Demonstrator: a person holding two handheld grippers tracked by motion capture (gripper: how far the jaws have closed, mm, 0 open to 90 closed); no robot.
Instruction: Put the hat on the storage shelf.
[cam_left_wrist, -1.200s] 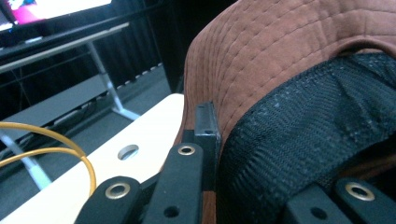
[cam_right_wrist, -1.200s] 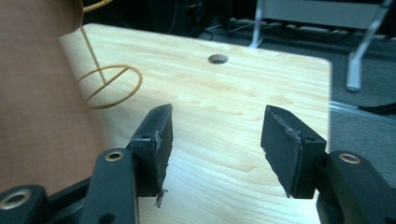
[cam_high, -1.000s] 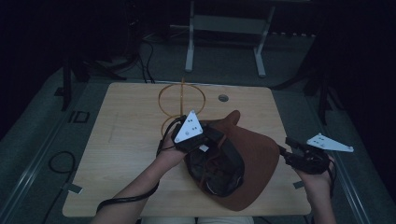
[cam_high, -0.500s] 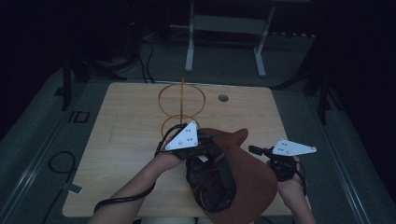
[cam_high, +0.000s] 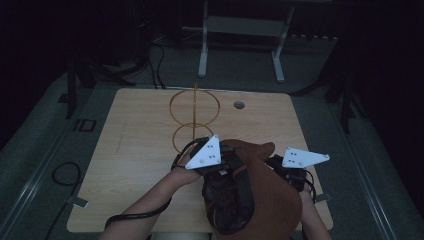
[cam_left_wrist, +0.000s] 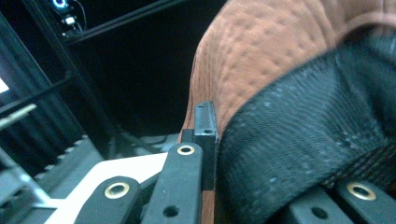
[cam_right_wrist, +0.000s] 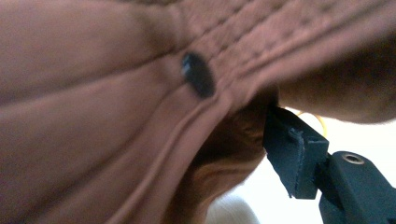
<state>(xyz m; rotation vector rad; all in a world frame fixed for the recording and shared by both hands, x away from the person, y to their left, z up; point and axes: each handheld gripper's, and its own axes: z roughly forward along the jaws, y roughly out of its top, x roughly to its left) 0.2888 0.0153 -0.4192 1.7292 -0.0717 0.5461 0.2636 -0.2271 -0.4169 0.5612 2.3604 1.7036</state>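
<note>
A brown hat (cam_high: 272, 200) with a wide brim and a dark lining hangs over the near edge of the wooden tabletop (cam_high: 140, 150), lifted between the person's two hands. The left hand-held gripper (cam_high: 222, 162) has its jaws closed tight on the hat; in the left gripper view the thin brown edge (cam_left_wrist: 208, 205) is pinched between the black pads, with the black woven inner band (cam_left_wrist: 299, 154) just beside them and the dimpled brown fabric rising above. The right hand-held gripper (cam_high: 280, 167) sits at the hat's far side (its grey three-cornered plate catches what little light there is), and its jaws have just been closing; in the right gripper view one black jaw lies against the underside of the brim near a small dark stud (cam_right_wrist: 198, 74), but I cannot tell whether the pads press on the fabric. Farther back on the tabletop stands a gold wire stand (cam_high: 194, 117), two rings on an upright rod, well apart from the hat.
</note>
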